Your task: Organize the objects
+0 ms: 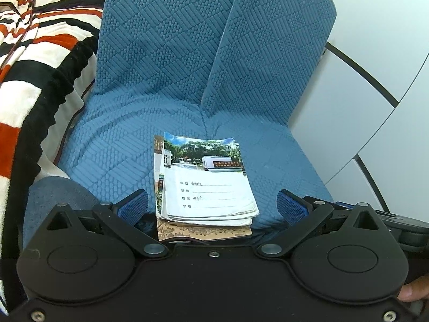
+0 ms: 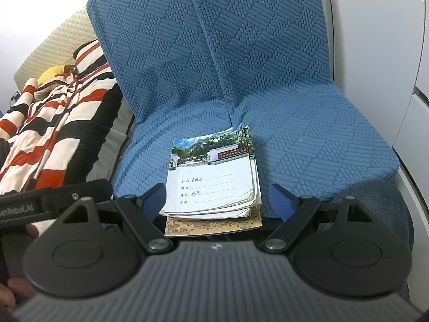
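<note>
A small stack of notebooks (image 1: 206,185) lies on the blue-covered seat, a photo of a building on the top cover and a brown patterned book at the bottom. My left gripper (image 1: 211,208) is open, its blue pads standing wide on either side of the stack's near end without touching it. In the right wrist view the same stack of notebooks (image 2: 214,179) lies between the spread pads of my right gripper (image 2: 217,201), also open and holding nothing. The left gripper's black body (image 2: 53,201) shows at the left of that view.
The blue textured chair (image 1: 171,80) has an upright backrest behind the stack. A striped red, white and black blanket (image 1: 29,67) lies on the left. White cabinet panels (image 1: 370,80) stand to the right. A denim-clad knee (image 2: 375,201) is near the seat's front.
</note>
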`<state>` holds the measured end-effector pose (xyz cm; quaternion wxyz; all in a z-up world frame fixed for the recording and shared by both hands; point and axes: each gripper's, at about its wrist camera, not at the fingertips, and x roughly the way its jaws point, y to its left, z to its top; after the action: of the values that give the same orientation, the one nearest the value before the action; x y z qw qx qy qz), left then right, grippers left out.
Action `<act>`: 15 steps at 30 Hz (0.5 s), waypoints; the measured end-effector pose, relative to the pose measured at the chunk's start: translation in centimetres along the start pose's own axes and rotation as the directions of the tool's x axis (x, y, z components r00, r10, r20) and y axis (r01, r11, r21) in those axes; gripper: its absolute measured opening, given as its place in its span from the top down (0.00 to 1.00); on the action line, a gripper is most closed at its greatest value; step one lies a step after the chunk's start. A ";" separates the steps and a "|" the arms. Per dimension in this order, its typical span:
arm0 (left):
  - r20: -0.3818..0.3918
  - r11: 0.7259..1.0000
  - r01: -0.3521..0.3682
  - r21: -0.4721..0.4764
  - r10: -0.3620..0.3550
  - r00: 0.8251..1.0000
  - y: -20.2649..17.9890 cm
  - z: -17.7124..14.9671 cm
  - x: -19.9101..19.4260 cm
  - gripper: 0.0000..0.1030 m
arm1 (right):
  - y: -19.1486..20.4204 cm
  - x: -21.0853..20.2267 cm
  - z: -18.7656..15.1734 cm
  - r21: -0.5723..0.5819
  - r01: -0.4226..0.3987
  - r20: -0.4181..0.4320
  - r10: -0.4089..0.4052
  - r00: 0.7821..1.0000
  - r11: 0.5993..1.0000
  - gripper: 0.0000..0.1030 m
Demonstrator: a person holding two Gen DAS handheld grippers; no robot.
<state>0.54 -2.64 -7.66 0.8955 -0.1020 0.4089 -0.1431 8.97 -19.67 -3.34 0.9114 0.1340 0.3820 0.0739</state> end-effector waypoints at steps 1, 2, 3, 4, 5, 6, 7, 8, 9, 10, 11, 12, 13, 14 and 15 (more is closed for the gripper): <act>-0.002 1.000 0.002 0.000 -0.002 1.000 0.0 0.0 0.0 0.01 | 0.0 0.0 0.0 -0.001 0.001 0.000 -0.001 1.000 1.000 0.17; -0.003 1.000 0.002 0.000 -0.002 1.000 0.0 0.0 0.0 0.01 | 0.0 0.0 0.0 -0.001 0.002 0.001 -0.002 1.000 1.000 0.17; -0.003 1.000 0.001 0.001 -0.001 1.000 -0.1 0.0 0.0 0.01 | 0.0 -0.1 0.0 0.000 0.002 0.001 -0.002 1.000 1.000 0.17; -0.003 1.000 0.000 0.002 0.000 1.000 -0.1 0.0 -0.1 0.01 | 0.0 -0.1 -0.1 0.000 0.003 0.001 -0.003 1.000 1.000 0.17; -0.003 1.000 0.001 0.001 -0.001 1.000 -0.1 0.0 -0.1 0.01 | 0.0 -0.1 -0.1 -0.001 0.002 0.000 -0.002 1.000 1.000 0.17; -0.004 1.000 0.000 -0.001 0.000 1.000 -0.1 0.0 0.0 0.01 | 0.0 -0.1 -0.1 0.000 0.002 -0.001 -0.002 1.000 1.000 0.17; -0.006 1.000 0.001 -0.003 -0.001 1.000 -0.1 0.0 0.0 0.01 | 0.0 -0.1 -0.1 0.000 0.001 -0.001 -0.001 1.000 1.000 0.17; -0.007 1.000 0.001 -0.004 -0.001 1.000 -0.1 0.0 0.0 0.01 | 0.0 -0.1 0.0 -0.001 0.001 -0.003 -0.001 1.000 1.000 0.17; -0.008 1.000 0.000 -0.004 0.000 1.000 -0.2 -0.1 0.0 0.01 | 0.0 0.0 -0.1 -0.002 0.002 -0.004 -0.002 1.000 1.000 0.17; -0.008 1.000 0.000 -0.003 0.000 1.000 -0.2 -0.1 0.0 0.01 | 0.0 0.0 -0.2 -0.004 0.002 -0.005 -0.002 1.000 1.000 0.17; -0.007 1.000 0.001 -0.004 -0.001 1.000 -0.1 -0.1 0.0 0.01 | 0.1 0.0 -0.2 -0.004 0.001 -0.007 -0.001 1.000 1.000 0.17; -0.009 1.000 0.002 -0.007 -0.002 1.000 -0.1 -0.1 0.0 0.01 | 0.1 0.0 -0.2 -0.003 0.000 -0.008 0.000 1.000 1.000 0.17; -0.011 1.000 0.006 -0.009 -0.006 1.000 -0.1 0.0 0.0 0.01 | 0.1 0.1 -0.2 -0.004 0.000 -0.008 0.000 1.000 1.000 0.17; -0.012 1.000 0.011 -0.007 -0.011 1.000 -0.1 0.0 0.0 0.01 | 0.1 0.1 -0.2 -0.007 0.000 -0.009 0.000 1.000 1.000 0.17; -0.014 1.000 0.010 -0.001 -0.010 1.000 -0.2 0.0 0.0 0.01 | 0.1 0.1 -0.2 -0.009 -0.002 -0.009 0.002 1.000 1.000 0.17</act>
<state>0.47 -2.81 -7.60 0.8920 -0.1034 0.4144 -0.1482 8.88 -19.49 -3.49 0.9102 0.1297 0.3856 0.0771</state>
